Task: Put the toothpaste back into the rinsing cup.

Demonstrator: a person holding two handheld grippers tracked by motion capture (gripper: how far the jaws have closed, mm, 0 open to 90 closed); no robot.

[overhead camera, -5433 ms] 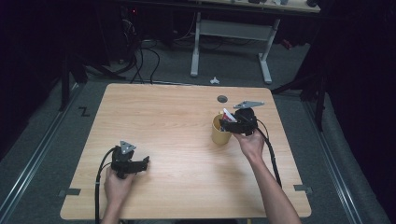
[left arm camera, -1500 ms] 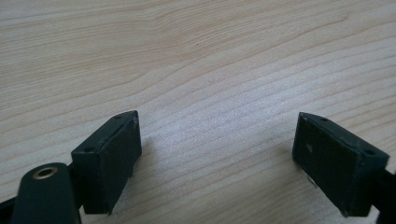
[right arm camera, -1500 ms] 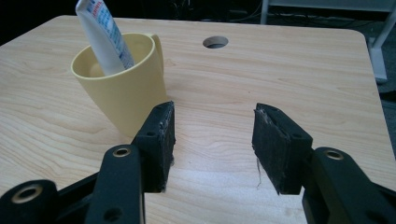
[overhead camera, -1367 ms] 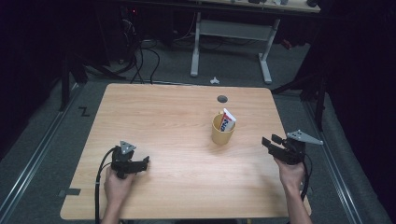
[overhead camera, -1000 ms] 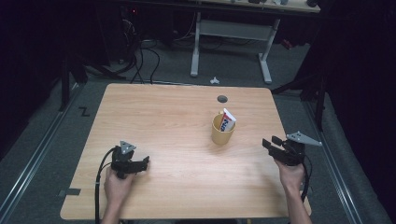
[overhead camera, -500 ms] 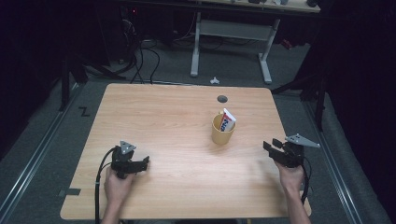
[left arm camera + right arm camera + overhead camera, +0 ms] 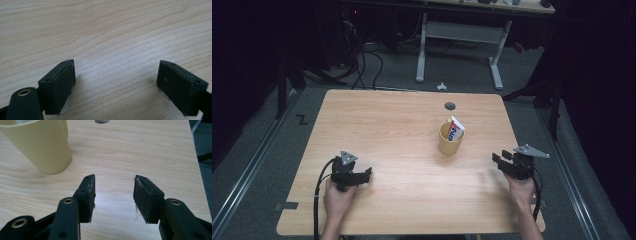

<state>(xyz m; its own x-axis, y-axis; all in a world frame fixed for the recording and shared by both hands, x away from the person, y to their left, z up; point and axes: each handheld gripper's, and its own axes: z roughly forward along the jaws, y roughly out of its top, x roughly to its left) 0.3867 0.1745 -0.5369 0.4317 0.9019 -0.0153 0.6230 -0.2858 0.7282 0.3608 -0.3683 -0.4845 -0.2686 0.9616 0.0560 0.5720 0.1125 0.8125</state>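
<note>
Now r. gripper (image 7: 504,162) near table (image 7: 402,120) edge, mug (image 7: 450,142) apart

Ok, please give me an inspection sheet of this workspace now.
Surface: wooden table, bare, one round hole.
Job's things: yellow mug upright, tube standing in it.
Clutter: nothing seen.
Grippers: left gripper open, low over wood; right gripper open, nothing between jaws, apart from mug.
Cables: one trails from each gripper; more cables on floor.
Surroundings: dark room, grey desk frame behind.
</note>
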